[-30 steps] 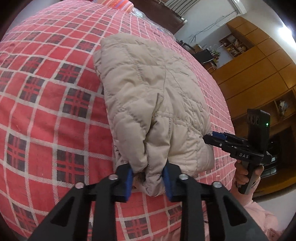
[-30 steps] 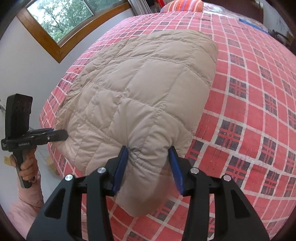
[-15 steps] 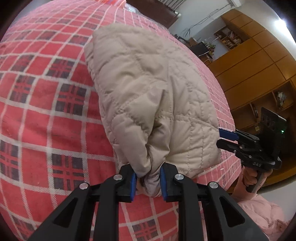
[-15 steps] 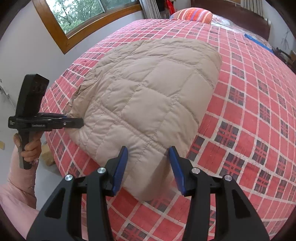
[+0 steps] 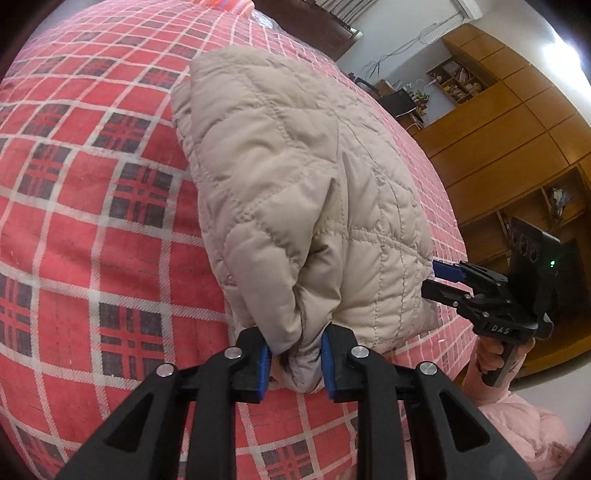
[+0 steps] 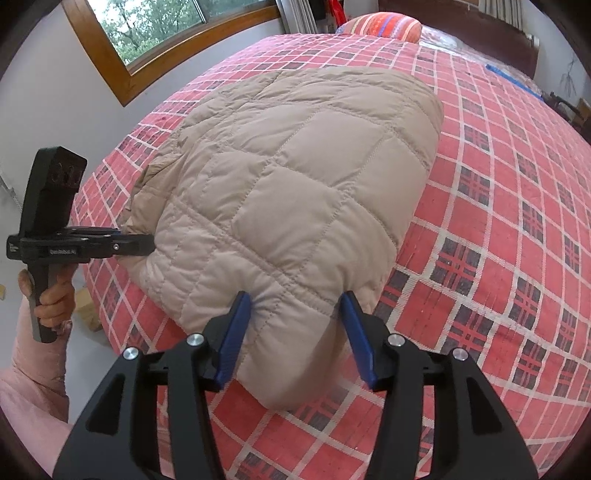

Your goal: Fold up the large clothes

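Observation:
A beige quilted jacket (image 5: 295,184) lies folded into a thick pad on the red plaid bed cover (image 5: 92,240). My left gripper (image 5: 295,360) is shut on a bunched corner of it at the near edge. In the right wrist view the jacket (image 6: 295,184) fills the middle. My right gripper (image 6: 297,332) is open, its blue pads (image 6: 236,336) wide on either side of the jacket's near corner. The left gripper (image 6: 144,243) shows there with its tips buried in the jacket's left edge. The right gripper (image 5: 439,280) shows at the jacket's right edge.
The bed cover (image 6: 498,240) stretches far to the right. A striped pillow (image 6: 380,26) lies at the head of the bed. A wood-framed window (image 6: 147,29) is on the left wall. Wooden cabinets (image 5: 498,147) stand beyond the bed. A pink sleeve (image 6: 33,387) holds the left gripper.
My left gripper has closed tighter on the jacket's corner. My right gripper's fingers have spread wider around the other corner, after drawing back a little.

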A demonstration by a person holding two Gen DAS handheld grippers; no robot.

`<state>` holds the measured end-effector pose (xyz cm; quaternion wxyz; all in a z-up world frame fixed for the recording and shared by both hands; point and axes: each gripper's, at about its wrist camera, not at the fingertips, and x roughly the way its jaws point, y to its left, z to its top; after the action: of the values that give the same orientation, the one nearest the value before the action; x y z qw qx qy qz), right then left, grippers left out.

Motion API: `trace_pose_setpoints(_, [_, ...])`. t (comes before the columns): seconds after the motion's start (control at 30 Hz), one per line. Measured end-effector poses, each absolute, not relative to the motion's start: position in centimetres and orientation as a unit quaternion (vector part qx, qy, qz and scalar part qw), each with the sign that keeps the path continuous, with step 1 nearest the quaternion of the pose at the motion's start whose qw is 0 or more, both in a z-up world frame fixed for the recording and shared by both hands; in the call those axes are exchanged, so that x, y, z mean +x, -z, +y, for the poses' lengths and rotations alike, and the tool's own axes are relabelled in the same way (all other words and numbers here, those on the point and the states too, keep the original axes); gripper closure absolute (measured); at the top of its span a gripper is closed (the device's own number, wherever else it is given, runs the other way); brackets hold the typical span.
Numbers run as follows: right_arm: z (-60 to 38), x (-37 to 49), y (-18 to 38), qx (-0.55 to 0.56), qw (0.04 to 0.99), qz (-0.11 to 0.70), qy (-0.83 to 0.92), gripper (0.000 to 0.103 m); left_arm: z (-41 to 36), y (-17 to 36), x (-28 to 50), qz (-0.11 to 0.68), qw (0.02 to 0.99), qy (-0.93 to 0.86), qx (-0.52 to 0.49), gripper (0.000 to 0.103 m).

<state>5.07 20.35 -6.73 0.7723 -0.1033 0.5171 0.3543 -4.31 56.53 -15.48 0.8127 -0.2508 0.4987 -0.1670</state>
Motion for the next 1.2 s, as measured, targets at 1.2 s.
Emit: trace_pose_setpoints(1.2, [20.1, 6.1, 6.7, -0.081, 0.760, 0.535, -0.359, 0.046, 62.8, 13.8, 4.0, 0.479, 0.813, 0.142, -0.298, 0.078])
